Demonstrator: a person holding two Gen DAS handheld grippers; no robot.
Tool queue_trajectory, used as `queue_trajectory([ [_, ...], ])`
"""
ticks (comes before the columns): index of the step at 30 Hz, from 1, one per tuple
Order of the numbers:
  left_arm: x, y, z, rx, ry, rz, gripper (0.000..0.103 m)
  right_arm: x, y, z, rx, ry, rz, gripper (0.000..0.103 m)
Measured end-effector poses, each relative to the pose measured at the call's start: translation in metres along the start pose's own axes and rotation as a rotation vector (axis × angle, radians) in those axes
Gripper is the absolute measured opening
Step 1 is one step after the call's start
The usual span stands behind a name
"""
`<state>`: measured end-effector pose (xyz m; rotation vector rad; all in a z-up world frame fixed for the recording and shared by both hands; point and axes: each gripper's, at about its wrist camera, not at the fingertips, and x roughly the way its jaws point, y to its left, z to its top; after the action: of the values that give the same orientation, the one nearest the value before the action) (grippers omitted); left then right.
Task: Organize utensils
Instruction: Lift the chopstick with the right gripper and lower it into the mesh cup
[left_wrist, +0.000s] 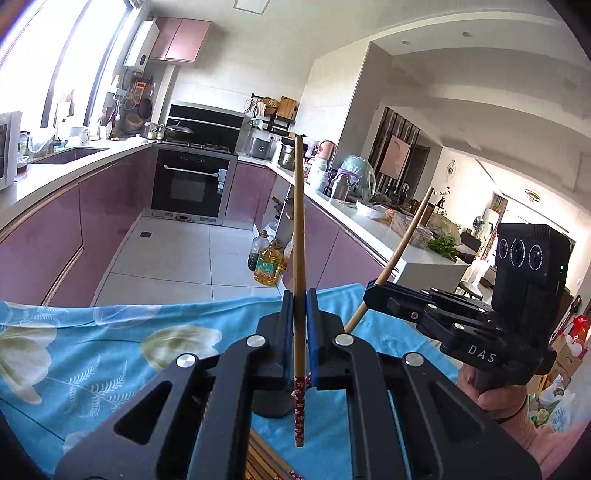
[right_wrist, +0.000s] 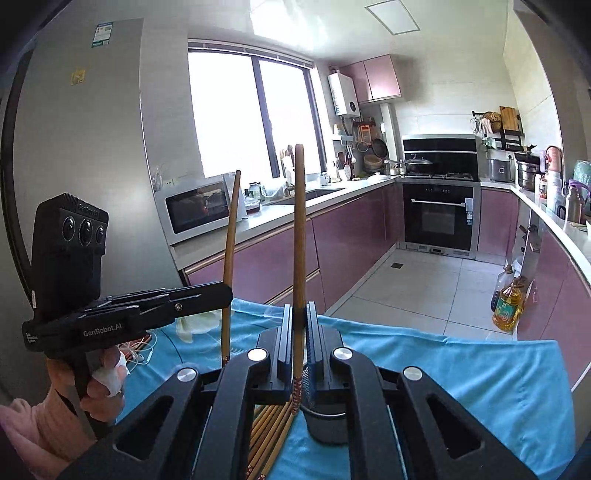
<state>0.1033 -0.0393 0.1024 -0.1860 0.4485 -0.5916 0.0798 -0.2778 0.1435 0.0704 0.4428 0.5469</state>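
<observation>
In the left wrist view my left gripper (left_wrist: 298, 297) is shut on a wooden chopstick (left_wrist: 298, 221) that stands almost upright, its red patterned end hanging below the pads. To its right, my right gripper (left_wrist: 371, 290) is shut on a second chopstick (left_wrist: 406, 236) that leans right. The right wrist view shows the same pair: the right gripper (right_wrist: 299, 308) clamps its chopstick (right_wrist: 299, 221), and the left gripper (right_wrist: 225, 291) holds the other chopstick (right_wrist: 231, 251). Below the grippers, a dark cup (right_wrist: 327, 424) and a pile of several chopsticks (right_wrist: 269, 432) rest on the blue floral cloth (left_wrist: 110, 350).
The cloth-covered table ends at a tiled kitchen floor. Oil bottles (left_wrist: 266, 264) stand on the floor by the pink cabinets. A microwave (right_wrist: 197, 210) and a tall fridge (right_wrist: 85, 147) are on the left. A white cable (right_wrist: 136, 350) lies on the cloth.
</observation>
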Motion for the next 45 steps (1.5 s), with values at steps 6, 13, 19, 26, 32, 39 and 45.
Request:
queue_trajectory([
  [6, 0.018, -0.008, 0.021, 0.005, -0.042, 0.005, 0.007, 0.005, -0.013, 0.010, 0.010, -0.025, -0.015, 0.006],
  [13, 0.050, -0.016, 0.021, 0.028, -0.060, 0.057, 0.007, 0.029, -0.025, 0.005, 0.016, 0.041, -0.031, 0.006],
  [19, 0.077, -0.011, 0.001, 0.041, -0.004, 0.074, 0.008, 0.049, -0.031, -0.010, 0.017, 0.149, -0.037, 0.006],
  [26, 0.104, 0.013, -0.023, 0.008, 0.084, 0.085, 0.008, 0.078, -0.036, -0.029, 0.032, 0.274, -0.040, 0.006],
  [32, 0.104, 0.029, -0.016, -0.045, 0.054, 0.038, 0.008, 0.080, -0.040, -0.037, 0.055, 0.274, -0.045, 0.006],
  [39, 0.091, 0.023, 0.003, -0.026, -0.029, 0.031, 0.008, 0.080, -0.043, -0.035, 0.080, 0.268, -0.040, 0.006],
  [45, 0.093, 0.024, 0.006, -0.037, -0.040, 0.040, 0.008, 0.084, -0.046, -0.036, 0.086, 0.281, -0.037, 0.006],
])
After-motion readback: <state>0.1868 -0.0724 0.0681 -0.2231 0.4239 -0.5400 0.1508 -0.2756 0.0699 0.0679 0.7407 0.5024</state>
